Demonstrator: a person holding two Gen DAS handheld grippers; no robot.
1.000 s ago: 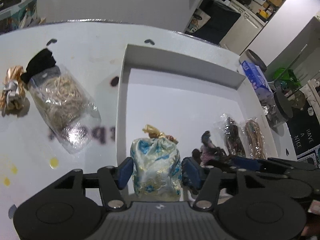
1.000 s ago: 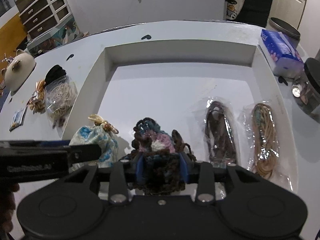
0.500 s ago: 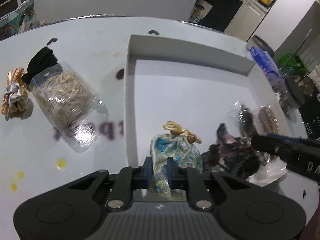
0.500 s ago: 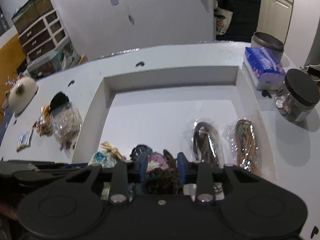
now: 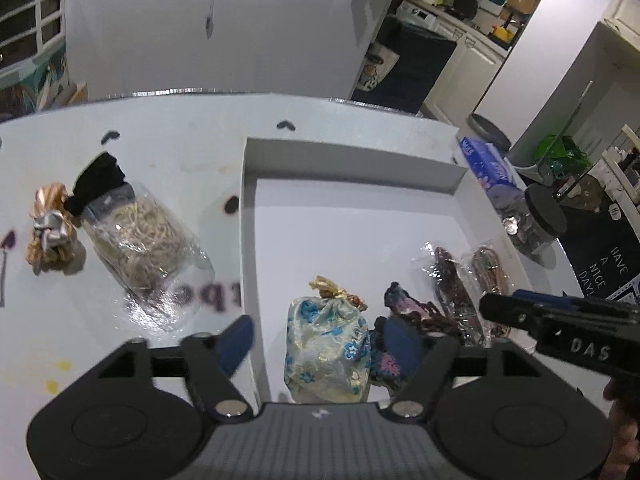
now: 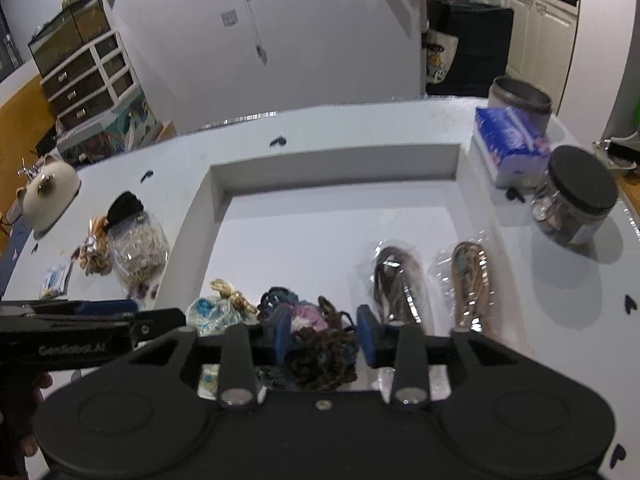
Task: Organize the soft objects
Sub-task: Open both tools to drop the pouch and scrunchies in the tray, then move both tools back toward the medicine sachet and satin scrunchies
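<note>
A blue-flowered satin pouch with a gold tie stands in the white tray near its front left; it also shows in the right wrist view. My left gripper is open, its jaws wide on either side of the pouch. A dark crocheted bundle lies right of the pouch, also seen in the left wrist view. My right gripper is open, its pads apart around the bundle. Two bagged cords lie further right in the tray.
Left of the tray on the white table lie a clear bag of pale string, a black cloth piece and a gold-and-silver ribbon bundle. A tissue pack, a black-lidded jar and a grey tin stand right of the tray.
Both grippers have drawn back and up from the tray. My left gripper, shut half a second ago, has opened wide. My right gripper's pads have spread apart from the crocheted bundle.
</note>
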